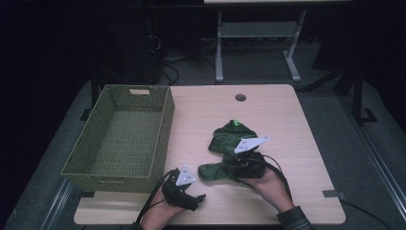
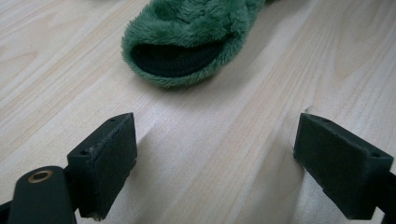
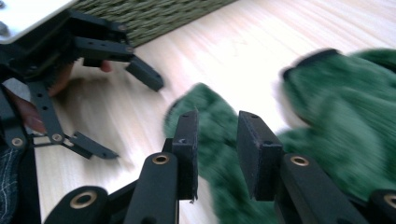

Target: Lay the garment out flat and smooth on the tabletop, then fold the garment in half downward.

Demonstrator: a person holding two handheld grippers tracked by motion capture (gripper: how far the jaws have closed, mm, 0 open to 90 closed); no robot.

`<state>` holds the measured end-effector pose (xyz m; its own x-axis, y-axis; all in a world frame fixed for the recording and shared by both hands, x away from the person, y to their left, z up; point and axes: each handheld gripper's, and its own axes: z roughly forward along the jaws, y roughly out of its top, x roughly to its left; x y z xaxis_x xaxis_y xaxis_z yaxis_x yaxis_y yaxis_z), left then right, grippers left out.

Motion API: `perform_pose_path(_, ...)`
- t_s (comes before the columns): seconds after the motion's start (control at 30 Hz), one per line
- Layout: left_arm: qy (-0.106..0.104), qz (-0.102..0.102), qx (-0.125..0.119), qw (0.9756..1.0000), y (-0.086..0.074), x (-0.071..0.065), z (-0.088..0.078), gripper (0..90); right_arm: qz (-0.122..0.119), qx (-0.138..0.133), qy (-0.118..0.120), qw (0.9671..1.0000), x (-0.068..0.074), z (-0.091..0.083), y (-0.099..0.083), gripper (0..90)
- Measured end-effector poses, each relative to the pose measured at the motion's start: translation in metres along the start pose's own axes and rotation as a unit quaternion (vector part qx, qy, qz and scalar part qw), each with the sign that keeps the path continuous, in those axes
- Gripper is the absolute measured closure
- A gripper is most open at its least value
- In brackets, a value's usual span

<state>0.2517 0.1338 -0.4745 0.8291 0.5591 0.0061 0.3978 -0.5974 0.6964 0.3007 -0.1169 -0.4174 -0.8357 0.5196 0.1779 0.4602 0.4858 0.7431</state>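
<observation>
Two dark green fuzzy socks lie near the table's middle: one (image 1: 229, 136) bunched with a bright green tag, the other (image 1: 212, 170) stretched towards the front left. My right gripper (image 1: 231, 167) hovers over the nearer sock. In the right gripper view its jaws (image 3: 218, 116) stand a narrow gap apart above the blurred green sock (image 3: 212, 140), with no cloth pinched between the pads. My left gripper (image 1: 196, 195) rests near the front edge, left of that sock. Its jaws (image 2: 217, 126) are wide open over bare wood, and the sock's dark cuff opening (image 2: 177, 53) lies just ahead.
A green woven basket (image 1: 163, 129) with nothing in it stands at the table's left side, its wall (image 3: 154, 14) close behind the left gripper (image 3: 135, 120). A cable hole (image 1: 240, 97) sits at the table's far edge. Bare wood lies to the right.
</observation>
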Motion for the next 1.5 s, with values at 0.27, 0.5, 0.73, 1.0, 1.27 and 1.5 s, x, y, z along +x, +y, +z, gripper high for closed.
perform_pose_path(0.27, -0.001, 0.000, -0.014, 0.9999, -0.003, 0.000, 0.001, 12.7, -0.027, 0.015, 0.025, 0.9992, 0.021, 0.028, 0.012, 70.1)
perform_pose_path(0.5, -0.002, 0.000, -0.015, 0.9999, -0.003, 0.001, 0.001, 12.8, -0.050, 0.038, 0.024, 0.9977, 0.030, 0.051, 0.017, 72.1)
perform_pose_path(0.73, -0.002, 0.000, -0.014, 0.9999, -0.003, 0.001, 0.000, 12.8, -0.074, 0.078, -0.007, 0.9942, 0.032, 0.075, 0.006, 73.0)
perform_pose_path(1.0, -0.002, -0.002, -0.016, 0.9999, -0.004, 0.000, 0.000, 12.8, -0.085, 0.067, -0.041, 0.9933, 0.039, 0.080, -0.003, 86.8)
perform_pose_path(1.27, 0.000, -0.006, -0.018, 0.9998, -0.004, -0.001, 0.000, 12.9, -0.065, 0.046, -0.008, 0.9968, 0.039, 0.064, 0.001, 87.6)
perform_pose_path(1.5, 0.001, -0.004, -0.016, 0.9999, -0.004, 0.000, 0.000, 12.9, -0.035, 0.004, 0.002, 0.9994, 0.029, 0.038, 0.003, 87.0)
